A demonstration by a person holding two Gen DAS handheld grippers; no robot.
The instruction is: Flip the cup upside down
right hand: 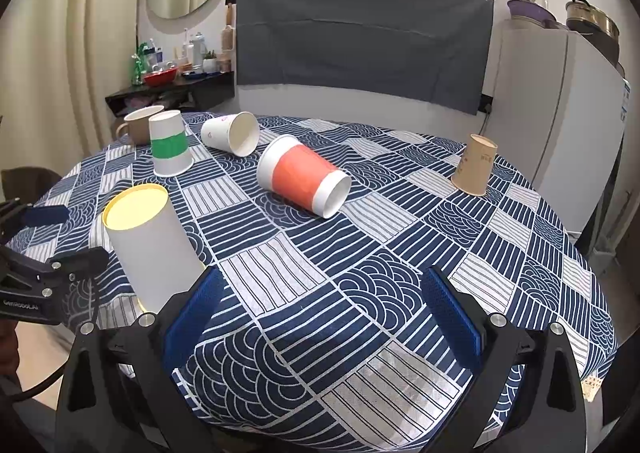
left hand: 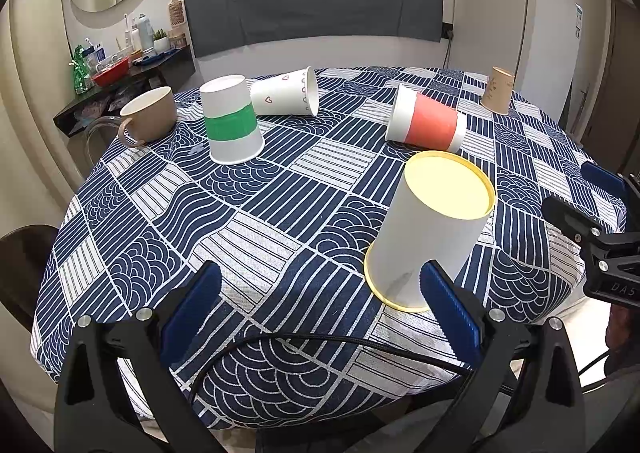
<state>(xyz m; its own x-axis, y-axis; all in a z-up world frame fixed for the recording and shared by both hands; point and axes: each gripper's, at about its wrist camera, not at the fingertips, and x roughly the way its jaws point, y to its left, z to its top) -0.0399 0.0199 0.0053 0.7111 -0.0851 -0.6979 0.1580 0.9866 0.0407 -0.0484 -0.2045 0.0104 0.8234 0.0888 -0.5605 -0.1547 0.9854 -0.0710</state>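
Observation:
A white cup with a yellow rim [left hand: 428,237] stands upside down near the table's front edge; it also shows in the right wrist view [right hand: 150,241]. My left gripper [left hand: 320,293] is open and empty, its right finger [left hand: 448,301] just in front of that cup. My right gripper [right hand: 320,305] is open and empty over the tablecloth, the cup beside its left finger [right hand: 192,313]. A red-banded cup [right hand: 304,177] and a white heart-print cup [right hand: 232,133] lie on their sides. A green-banded cup [right hand: 170,149] and a tan paper cup [right hand: 474,165] stand upside down.
A round table [right hand: 400,237] has a blue and white patterned cloth. A brown mug [left hand: 148,117] stands upright at the far left. A dark shelf with bottles and a red bowl [left hand: 112,73] is behind the table. A fridge [right hand: 560,125] stands at the right.

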